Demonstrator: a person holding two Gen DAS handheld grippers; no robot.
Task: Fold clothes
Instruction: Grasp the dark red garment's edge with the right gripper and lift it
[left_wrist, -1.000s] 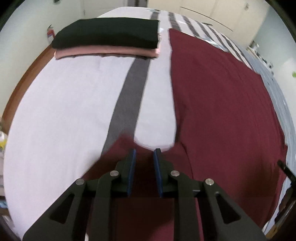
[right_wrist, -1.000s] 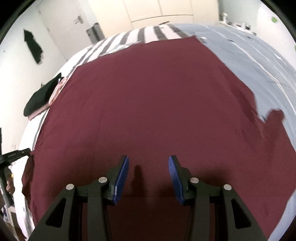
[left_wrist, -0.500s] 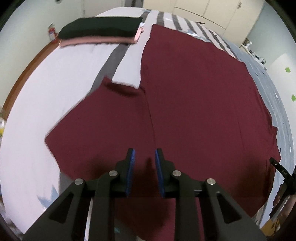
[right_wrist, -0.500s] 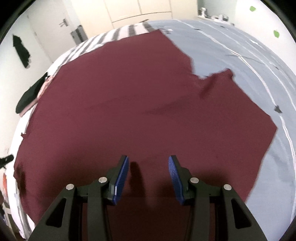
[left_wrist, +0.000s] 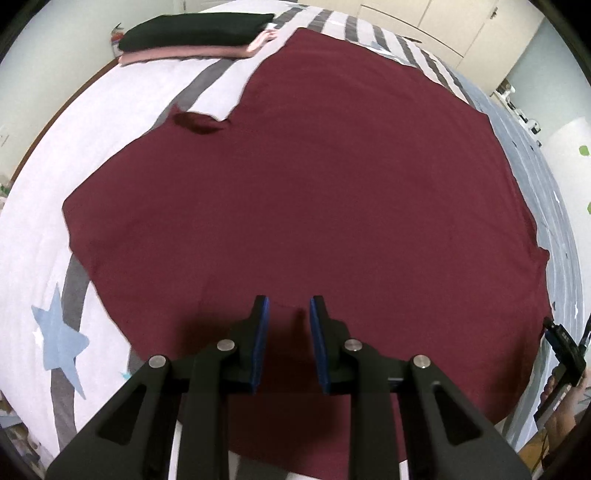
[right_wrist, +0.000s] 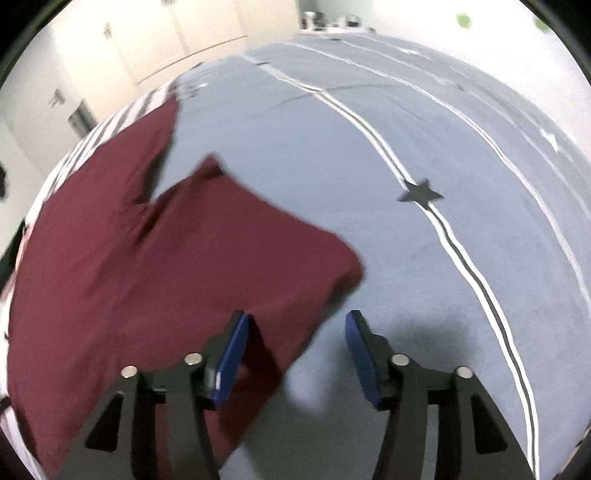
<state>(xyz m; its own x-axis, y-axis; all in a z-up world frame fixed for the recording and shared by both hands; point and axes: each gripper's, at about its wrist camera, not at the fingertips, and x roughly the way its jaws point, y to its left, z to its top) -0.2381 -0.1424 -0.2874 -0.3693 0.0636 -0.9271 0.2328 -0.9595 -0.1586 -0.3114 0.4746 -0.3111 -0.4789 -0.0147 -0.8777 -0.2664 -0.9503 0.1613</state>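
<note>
Maroon shirt (left_wrist: 325, 192) lies spread flat on the bed (left_wrist: 33, 229) under the narrowly parted, empty left gripper (left_wrist: 285, 341), while the right gripper (right_wrist: 295, 354), jaws just opened wide, straddles the sleeve edge ungripped: judged the spreading step, next needing sleeve grasps.

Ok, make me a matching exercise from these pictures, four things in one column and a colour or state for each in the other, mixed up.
Things:
1. shirt
2. top garment of the folded pile
3. bottom garment of the folded pile
4. right gripper

Descriptions:
A. pink
B. open, jaws just widened, nothing pinched
C. dark red, spread flat
D. black

Pairs: 1-C, 2-D, 3-A, 4-B
</note>
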